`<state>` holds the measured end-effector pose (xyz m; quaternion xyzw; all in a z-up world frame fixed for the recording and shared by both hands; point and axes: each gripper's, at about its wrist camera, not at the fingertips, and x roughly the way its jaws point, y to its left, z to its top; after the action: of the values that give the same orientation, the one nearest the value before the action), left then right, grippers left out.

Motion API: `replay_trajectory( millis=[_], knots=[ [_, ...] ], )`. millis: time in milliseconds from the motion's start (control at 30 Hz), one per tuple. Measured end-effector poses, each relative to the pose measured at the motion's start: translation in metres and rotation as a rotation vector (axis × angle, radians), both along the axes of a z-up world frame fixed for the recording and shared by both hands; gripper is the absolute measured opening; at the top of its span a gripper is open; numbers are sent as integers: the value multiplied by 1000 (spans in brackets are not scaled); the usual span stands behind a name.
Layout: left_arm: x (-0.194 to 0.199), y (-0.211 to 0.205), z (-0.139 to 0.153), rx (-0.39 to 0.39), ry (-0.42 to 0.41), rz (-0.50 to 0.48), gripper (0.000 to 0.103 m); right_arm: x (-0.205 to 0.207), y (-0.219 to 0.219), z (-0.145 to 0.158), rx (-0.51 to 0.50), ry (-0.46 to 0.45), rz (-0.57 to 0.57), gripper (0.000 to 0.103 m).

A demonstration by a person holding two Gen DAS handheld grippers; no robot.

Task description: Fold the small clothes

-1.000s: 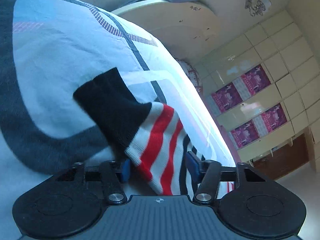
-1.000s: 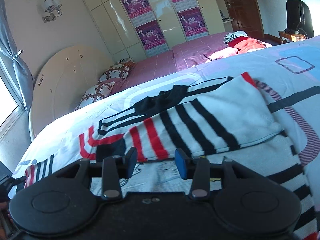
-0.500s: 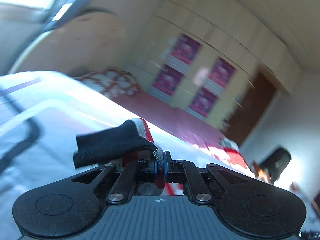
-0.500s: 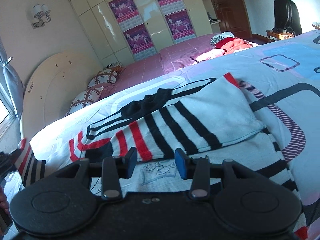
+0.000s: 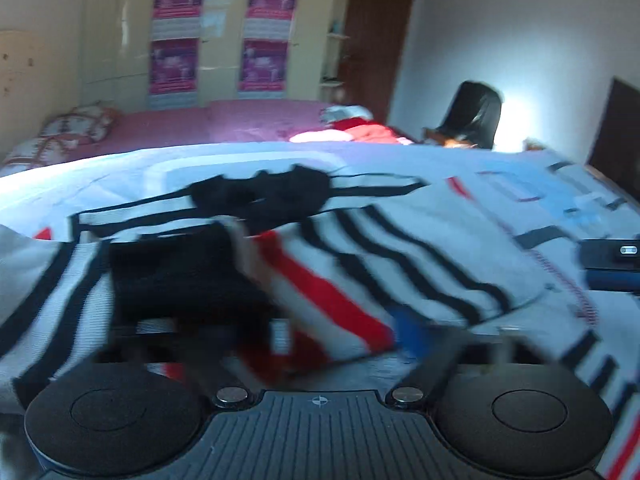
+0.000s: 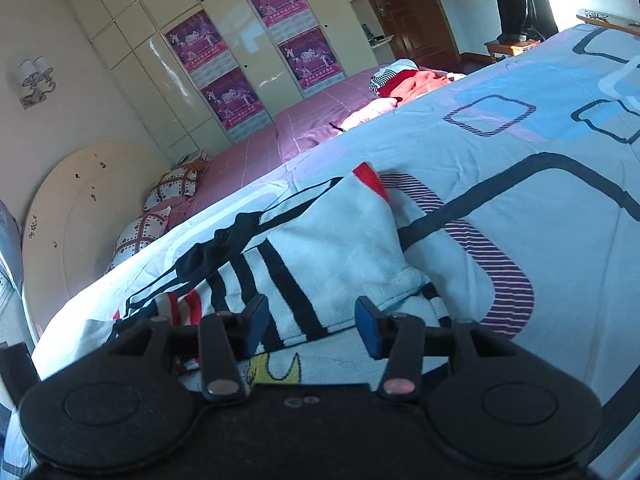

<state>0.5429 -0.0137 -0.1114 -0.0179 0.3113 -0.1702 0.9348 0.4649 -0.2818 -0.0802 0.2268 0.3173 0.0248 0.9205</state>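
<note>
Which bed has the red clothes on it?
The far pink bed has the red clothes. The near bed is blue and white, with striped clothes.

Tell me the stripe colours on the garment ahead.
Black and red stripes on white; the striped garment shows best in the right wrist view.

The white knitted sock (image 6: 320, 256) carries black bands across its middle, red bands toward its cuff end, a red tip and a black cuff (image 5: 176, 276). Beneath the sock, the pale blue quilt cover (image 6: 520, 184) bears dark rounded outlines, light blue blocks and a patch of fine maroon stripes. Beyond the sock lies a pink bedspread (image 6: 280, 140) with a red garment (image 6: 420, 80) on it. Farther behind the sock, cream wardrobe doors (image 6: 160, 60) show magenta posters (image 6: 200, 48).
</note>
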Motion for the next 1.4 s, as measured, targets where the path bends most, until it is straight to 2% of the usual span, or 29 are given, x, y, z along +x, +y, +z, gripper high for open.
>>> replay_trajectory(
  millis=[67,133,267,367,467,533,633,667,700,733,767,833,900,933,1000,1067,1133,1167,1300,1400],
  knots=[
    [-31,-4,10,17,-37,13,97,2,2,-1,4,-8,18,50],
    [-55,13,15,-14,-48,54,96,4,13,2,-4,-22,68,51],
    [-98,73,0,-60,-34,213,82,13,63,11,-124,-83,246,51],
    [-107,114,-11,-27,-20,364,77,22,117,10,-259,-124,401,50],
    [-97,153,-27,-46,40,469,77,29,171,3,-425,-164,541,48],
    [-84,166,-39,-48,83,478,77,33,204,-5,-560,-179,614,48],
    [-73,170,-44,-59,72,479,77,38,241,-20,-764,-217,673,47],
    [-69,169,-45,-61,68,484,77,39,250,-24,-822,-236,688,42],
    [-68,169,-47,-63,63,490,77,38,257,-28,-879,-260,699,18],
    [-67,169,-48,-63,61,494,77,39,261,-31,-925,-271,695,3],
    [-67,169,-48,-65,55,503,77,41,262,-32,-938,-269,676,5],
    [-66,171,-49,-75,45,519,76,43,250,-22,-879,-286,592,5],
    [-66,175,-50,-79,35,542,64,43,224,-9,-795,-285,475,5],
    [-66,177,-51,-87,31,545,64,43,209,-4,-728,-267,416,5],
    [-66,180,-53,-94,27,544,62,49,163,-1,-539,-170,243,5],
    [-64,178,-55,-81,27,531,63,54,125,-12,-418,-73,109,5],
    [-62,176,-54,-60,27,527,63,58,105,-26,-313,-2,108,5],
    [-61,176,-54,-60,29,526,62,58,98,-30,-265,5,108,6],
    [-62,175,-47,-75,-11,494,62,57,82,-32,-156,3,87,21],
    [-57,168,-45,-44,-18,452,62,58,66,-33,-74,23,54,25]
  ],
)
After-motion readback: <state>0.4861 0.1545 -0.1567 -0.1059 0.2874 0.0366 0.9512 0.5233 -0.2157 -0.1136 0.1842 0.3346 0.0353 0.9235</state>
